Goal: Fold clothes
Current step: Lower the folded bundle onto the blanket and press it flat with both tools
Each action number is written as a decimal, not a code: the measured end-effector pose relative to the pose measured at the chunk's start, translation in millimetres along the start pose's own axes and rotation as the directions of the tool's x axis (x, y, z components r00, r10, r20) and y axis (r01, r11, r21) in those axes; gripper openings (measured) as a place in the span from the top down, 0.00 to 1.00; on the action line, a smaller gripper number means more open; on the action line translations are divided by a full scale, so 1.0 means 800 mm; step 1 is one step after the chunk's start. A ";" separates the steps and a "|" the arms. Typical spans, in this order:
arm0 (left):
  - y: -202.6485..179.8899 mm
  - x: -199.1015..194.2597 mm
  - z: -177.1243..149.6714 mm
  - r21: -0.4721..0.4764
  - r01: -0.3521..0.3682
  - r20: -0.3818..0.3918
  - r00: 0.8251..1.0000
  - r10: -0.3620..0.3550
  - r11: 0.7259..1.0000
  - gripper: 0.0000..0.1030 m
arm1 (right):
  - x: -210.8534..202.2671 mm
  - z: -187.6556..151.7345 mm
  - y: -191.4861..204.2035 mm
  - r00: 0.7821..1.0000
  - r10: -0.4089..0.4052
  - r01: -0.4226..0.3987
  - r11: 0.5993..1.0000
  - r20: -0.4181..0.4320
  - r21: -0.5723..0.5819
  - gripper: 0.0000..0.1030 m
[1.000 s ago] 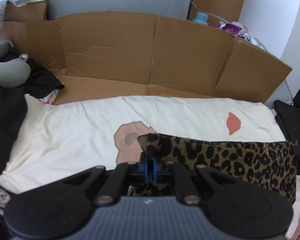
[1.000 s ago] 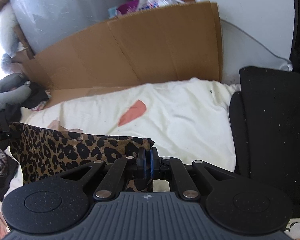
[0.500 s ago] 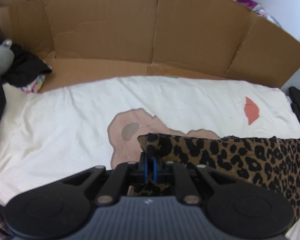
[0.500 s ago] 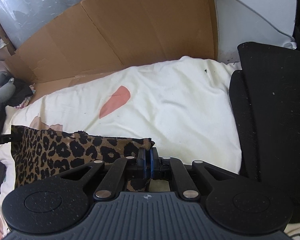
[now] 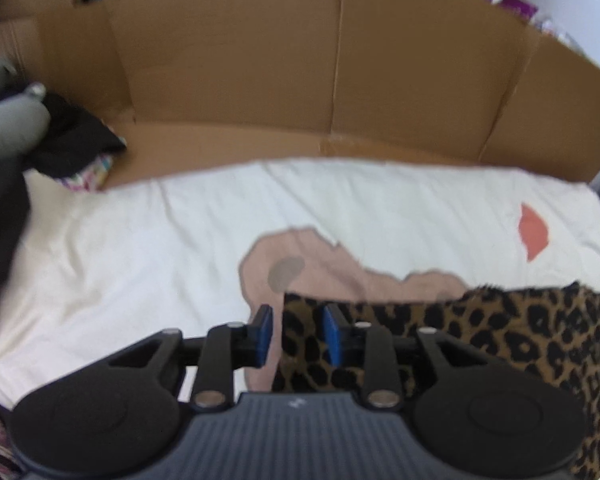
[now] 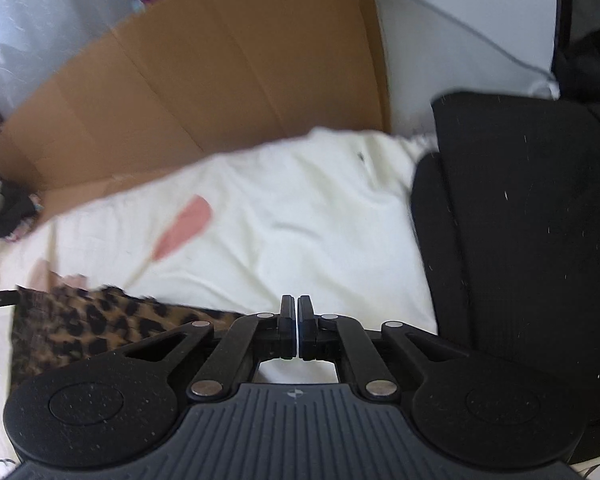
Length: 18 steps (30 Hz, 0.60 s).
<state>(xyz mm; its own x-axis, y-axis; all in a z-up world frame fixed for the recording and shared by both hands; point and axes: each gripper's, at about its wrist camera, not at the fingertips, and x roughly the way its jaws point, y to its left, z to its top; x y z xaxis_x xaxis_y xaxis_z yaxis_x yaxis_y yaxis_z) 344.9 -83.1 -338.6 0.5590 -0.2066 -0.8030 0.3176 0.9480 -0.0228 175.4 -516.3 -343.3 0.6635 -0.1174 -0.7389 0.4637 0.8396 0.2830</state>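
Leopard-print cloth point(image 5: 500, 344), thin and floppy, is laid on a cream sheet point(image 5: 140, 260) w/ cardboard panels point(image 5: 260, 72) behind. Left gripper point(image 5: 296, 334): jaws just opened, cloth corner loose between pads. Right gripper point(image 6: 297, 328): fingers pressed together, nothing pinched; cloth point(image 6: 80, 324) beside it.

Left claw point(image 5: 296, 334) has just been opening, blue pads apart — right claw point(image 6: 298, 330) is pressed closed, empty.

Cream sheet point(image 5: 180, 240) lies open; cardboard wall point(image 5: 300, 80) blocks behind.
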 end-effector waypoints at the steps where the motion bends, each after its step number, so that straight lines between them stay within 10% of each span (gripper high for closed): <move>1: -0.004 -0.007 0.001 0.005 0.012 0.015 1.000 -0.012 1.000 0.71 | -0.005 0.001 0.005 1.000 0.019 -0.019 1.000 0.013 -0.005 1.00; 18: -0.132 -0.032 -0.028 0.262 0.260 0.004 0.963 -0.270 0.929 0.70 | -0.007 -0.032 0.147 0.978 0.205 -0.206 0.934 -0.033 -0.291 0.97</move>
<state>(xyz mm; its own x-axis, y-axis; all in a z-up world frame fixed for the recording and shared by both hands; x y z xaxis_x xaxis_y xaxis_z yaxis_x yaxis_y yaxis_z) 279.9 -172.3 -329.3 0.4550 -0.4561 -0.7648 0.6409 0.7640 -0.0744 210.7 -403.4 -321.4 0.7244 0.0750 -0.6852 0.1258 0.9630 0.2385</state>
